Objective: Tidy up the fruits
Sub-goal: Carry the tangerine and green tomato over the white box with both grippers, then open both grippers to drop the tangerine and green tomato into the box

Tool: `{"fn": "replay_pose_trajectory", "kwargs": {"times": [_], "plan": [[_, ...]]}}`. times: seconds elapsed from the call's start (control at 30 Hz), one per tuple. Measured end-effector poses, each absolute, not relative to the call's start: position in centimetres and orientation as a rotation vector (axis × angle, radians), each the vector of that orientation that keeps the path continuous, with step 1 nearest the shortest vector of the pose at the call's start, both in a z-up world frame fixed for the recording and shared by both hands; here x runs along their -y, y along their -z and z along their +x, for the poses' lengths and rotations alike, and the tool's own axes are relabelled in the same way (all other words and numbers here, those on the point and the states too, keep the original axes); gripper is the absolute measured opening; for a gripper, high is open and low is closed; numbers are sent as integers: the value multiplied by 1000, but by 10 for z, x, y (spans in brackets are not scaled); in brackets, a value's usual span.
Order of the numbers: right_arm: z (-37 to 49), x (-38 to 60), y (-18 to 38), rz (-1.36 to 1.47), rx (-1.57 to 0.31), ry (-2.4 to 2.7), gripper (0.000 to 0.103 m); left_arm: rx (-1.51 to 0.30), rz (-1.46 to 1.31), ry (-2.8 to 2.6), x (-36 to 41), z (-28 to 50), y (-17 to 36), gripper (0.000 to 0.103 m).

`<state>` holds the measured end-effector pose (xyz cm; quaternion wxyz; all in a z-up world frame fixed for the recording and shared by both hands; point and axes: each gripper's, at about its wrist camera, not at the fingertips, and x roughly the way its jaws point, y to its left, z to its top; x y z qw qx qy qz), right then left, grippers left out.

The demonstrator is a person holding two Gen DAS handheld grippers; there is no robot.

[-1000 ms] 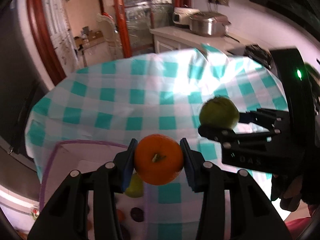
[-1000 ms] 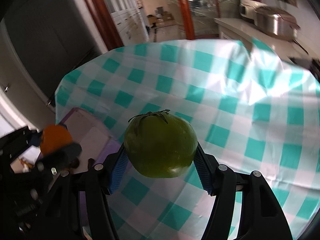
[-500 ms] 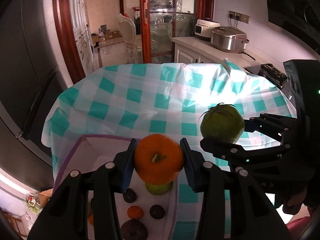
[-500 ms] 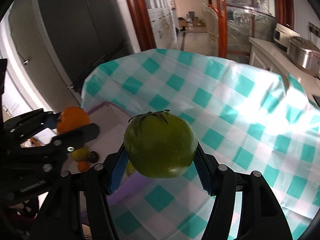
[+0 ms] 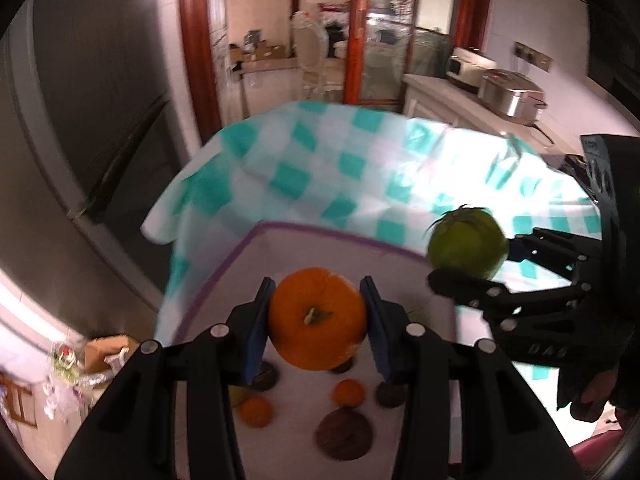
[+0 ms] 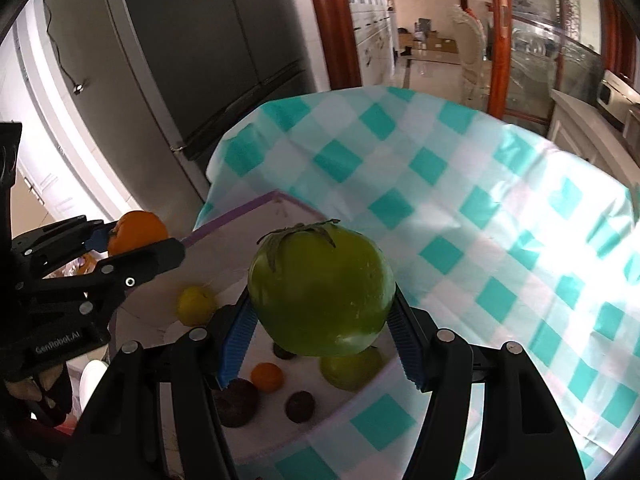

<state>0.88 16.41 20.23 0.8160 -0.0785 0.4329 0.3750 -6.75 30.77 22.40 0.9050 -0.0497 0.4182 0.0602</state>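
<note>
My left gripper (image 5: 318,320) is shut on an orange (image 5: 318,318), held in the air over a white box with a purple rim (image 5: 320,232). My right gripper (image 6: 322,320) is shut on a large green tomato (image 6: 320,292) with a dried stem, above the same box (image 6: 256,202). In the left wrist view the right gripper (image 5: 492,264) and its tomato (image 5: 466,246) show at the right. In the right wrist view the left gripper (image 6: 116,240) and orange (image 6: 138,232) show at the left. Several small fruits lie in the box: a small orange (image 6: 267,376), a yellow fruit (image 6: 196,304), dark round ones (image 5: 344,432).
The box sits at the near left of a table under a teal-and-white checked cloth (image 6: 460,220). A dark fridge (image 6: 192,52) stands left of the table. A counter with a cooker (image 5: 508,96) lies at the back right, a doorway (image 5: 264,40) behind.
Both grippers have swept left across the table with their fruits and now hang over the white box, whose fruits have come into view. Both grips stay unchanged.
</note>
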Motion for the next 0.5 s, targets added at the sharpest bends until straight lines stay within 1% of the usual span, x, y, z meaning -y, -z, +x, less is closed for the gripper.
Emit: {"fn": "replay_pose_trajectory", "kwargs": {"times": [0.23,0.5], "plan": [[-10,-211,-178,-265,-967,-852,62,-985,-135,-193,-364,-91,-183,44],[-34,-252,-124,-463,-1065,-863,62,-1131,-106,-182,-392,-94,-132,44]]}}
